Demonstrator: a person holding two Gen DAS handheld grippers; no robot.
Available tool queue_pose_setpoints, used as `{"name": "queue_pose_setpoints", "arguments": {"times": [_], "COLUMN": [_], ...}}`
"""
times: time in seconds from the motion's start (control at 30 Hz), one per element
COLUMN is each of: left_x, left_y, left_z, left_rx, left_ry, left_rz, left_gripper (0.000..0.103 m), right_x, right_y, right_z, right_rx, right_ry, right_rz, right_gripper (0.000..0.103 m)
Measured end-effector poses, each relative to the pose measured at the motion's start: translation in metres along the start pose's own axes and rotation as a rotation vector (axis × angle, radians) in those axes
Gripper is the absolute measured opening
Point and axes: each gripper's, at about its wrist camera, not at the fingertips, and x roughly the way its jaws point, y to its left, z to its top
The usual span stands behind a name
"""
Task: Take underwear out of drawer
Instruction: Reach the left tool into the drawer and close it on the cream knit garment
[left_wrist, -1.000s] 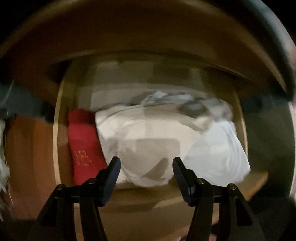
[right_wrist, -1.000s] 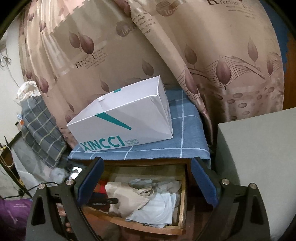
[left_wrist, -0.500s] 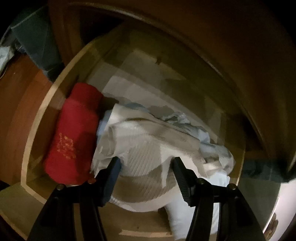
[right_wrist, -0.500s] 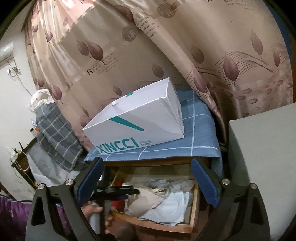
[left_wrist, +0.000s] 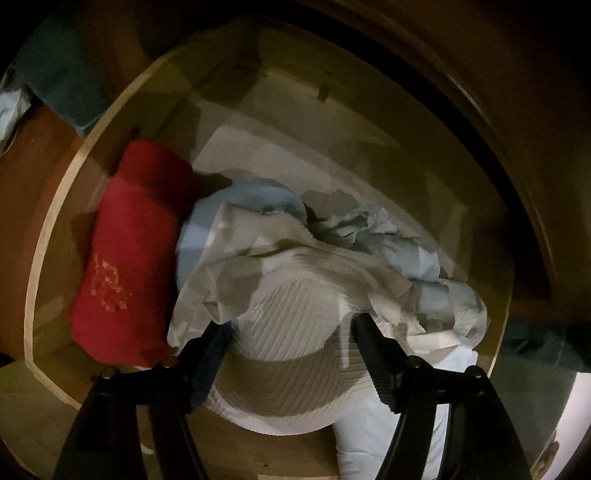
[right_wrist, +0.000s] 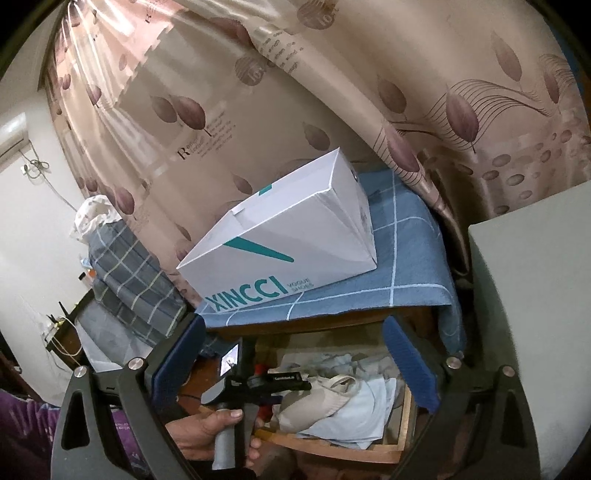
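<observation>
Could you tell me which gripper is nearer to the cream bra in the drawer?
Left. The left gripper hangs just over the cream bra, jaws opening around it; the right gripper hovers farther back, outside the drawer.

- My right hand-held gripper has black frame arms with silver screws and blue pads.
- My left hand-held gripper is black, with dark ribbed pads.
- My sleeve is purple, with a small pale print.

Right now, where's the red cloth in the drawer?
In the left wrist view the red cloth lies at the drawer's left side, beside the cream underwear.
</observation>
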Motion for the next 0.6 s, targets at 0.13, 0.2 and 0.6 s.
{"name": "queue_pose_setpoints", "arguments": {"times": [0.13, 0.2, 0.6], "left_x": [0.003, 0.007, -0.003], "left_y": [-0.004, -0.009, -0.026], "left_z": [0.001, 0.002, -0.010], "left_rx": [0.021, 0.056, 0.192], "left_ry": [0.023, 0.053, 0.047], "left_rz": [-0.004, 0.000, -0.048], "left_gripper": [0.067, 0.066, 0.019], "right_x": [0.002, 0.003, 0.002], "right_y": [0.000, 0.000, -0.004], "right_z": [0.000, 0.000, -0.001], "right_rx": [0.000, 0.005, 0.022], "right_ry": [0.005, 0.007, 0.003], "right_rz": [0.004, 0.004, -0.006], "right_gripper": [0.099, 0.099, 0.099]}}
